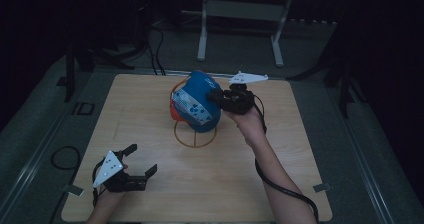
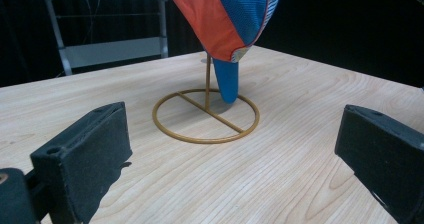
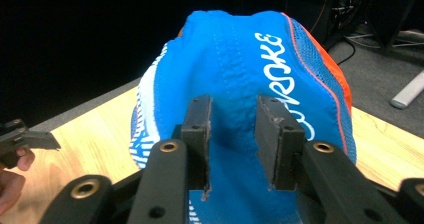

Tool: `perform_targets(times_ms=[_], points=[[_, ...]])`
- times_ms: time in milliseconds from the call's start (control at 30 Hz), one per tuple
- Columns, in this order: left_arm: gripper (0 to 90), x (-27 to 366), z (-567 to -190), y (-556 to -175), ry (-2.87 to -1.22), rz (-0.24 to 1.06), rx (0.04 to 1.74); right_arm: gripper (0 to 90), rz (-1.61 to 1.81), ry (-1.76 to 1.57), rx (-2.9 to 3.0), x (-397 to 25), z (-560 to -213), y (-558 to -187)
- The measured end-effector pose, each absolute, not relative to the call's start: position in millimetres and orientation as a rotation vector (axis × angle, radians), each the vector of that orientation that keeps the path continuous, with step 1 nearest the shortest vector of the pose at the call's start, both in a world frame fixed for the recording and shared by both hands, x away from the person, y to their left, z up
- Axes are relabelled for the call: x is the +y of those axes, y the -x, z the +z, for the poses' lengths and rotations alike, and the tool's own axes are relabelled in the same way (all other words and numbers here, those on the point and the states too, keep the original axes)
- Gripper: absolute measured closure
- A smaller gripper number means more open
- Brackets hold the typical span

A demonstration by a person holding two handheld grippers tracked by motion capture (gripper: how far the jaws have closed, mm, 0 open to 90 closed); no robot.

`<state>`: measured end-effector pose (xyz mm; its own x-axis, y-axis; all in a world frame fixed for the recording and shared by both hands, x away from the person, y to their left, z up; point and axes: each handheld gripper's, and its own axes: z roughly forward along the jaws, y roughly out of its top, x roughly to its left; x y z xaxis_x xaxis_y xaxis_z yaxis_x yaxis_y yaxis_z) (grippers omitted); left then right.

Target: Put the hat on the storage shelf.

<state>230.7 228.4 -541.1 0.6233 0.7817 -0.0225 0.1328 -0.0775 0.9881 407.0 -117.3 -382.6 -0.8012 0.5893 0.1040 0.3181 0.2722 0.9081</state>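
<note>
The left tongs (image 1: 142, 159) sit near the front left corner of the tabletop (image 1: 300, 149). Their jaws are wide open and they hold nothing. They point toward the middle, where a thin gold stand (image 2: 206, 116) has its ring flat on the wood and a rod going up from it.

A blue and orange cap (image 1: 197, 103) is up on top of that rod, about in the middle of the tabletop and a bit toward the back edge. In the left gripper view the cap (image 2: 227, 19) hangs over the rod, tipped to one side, with its blue brim pointing down into the ring.

The right tongs (image 1: 214, 97) come in from the right and their jaws are squeezed on a fold of the blue cloth. In the right gripper view the cloth bunches up between the two black pads (image 3: 197, 129).

I think the job is about the cap and the stand. The cap looks partly on, but crooked. I cannot tell if it is going on or coming off. What is left is to set it straight or lift it away, and then let go
</note>
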Motion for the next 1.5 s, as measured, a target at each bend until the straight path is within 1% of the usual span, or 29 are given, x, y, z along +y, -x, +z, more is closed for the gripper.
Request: perform_targets(times_ms=[33, 67, 100, 133, 233, 367, 433, 467, 500, 600, 633, 1033, 1500], points=[[1.6, 228, -541, -231, -1.584, 0.64, 0.782, 63.1, 1.549, -0.834, 2.288, -118, -382, -406], [1.5, 228, -541, -231, -1.583, 0.64, 0.782, 57.7, 1.561, -0.818, 2.28, -119, -381, -402], [1.6, 229, -542, -231, -1.583, 0.639, 0.783, 54.7, 1.563, -0.813, 2.277, -119, -381, -400], [1.6, 229, -542, -230, -1.589, 0.641, 0.784, 54.7, 1.563, -0.813, 2.277, -119, -381, -400], [1.6, 229, -543, -230, -1.591, 0.644, 0.78, 42.4, 1.589, -0.799, 2.248, -124, -379, -393], [1.6, 229, -543, -230, -1.592, 0.645, 0.782, 29.6, 1.61, -0.792, 2.263, -128, -379, -390], [1.6, 229, -543, -230, -1.594, 0.646, 0.786, 26.7, 1.625, -0.789, 2.253, -131, -381, -387], [1.6, 229, -544, -230, -1.596, 0.647, 0.786, 19.1, 1.641, -0.777, 2.265, -133, -382, -386], [1.6, 229, -544, -231, -1.598, 0.647, 0.787, 15.4, 1.642, -0.76, 2.28, -133, -383, -384], [1.5, 230, -544, -231, -1.591, 0.641, 0.794, 15.4, 1.684, -0.75, 2.297, -137, -389, -380], [1.6, 230, -545, -232, -1.594, 0.64, 0.797, 13.4, 1.689, -0.739, 2.31, -137, -391, -378], [1.6, 229, -548, -232, -1.616, 0.635, 0.802, 13.9, 1.673, -0.651, 2.377, -143, -427, -354], [1.6, 229, -549, -230, -1.633, 0.628, 0.795, 13.9, 1.602, -0.665, 2.475, -158, -484, -339]])
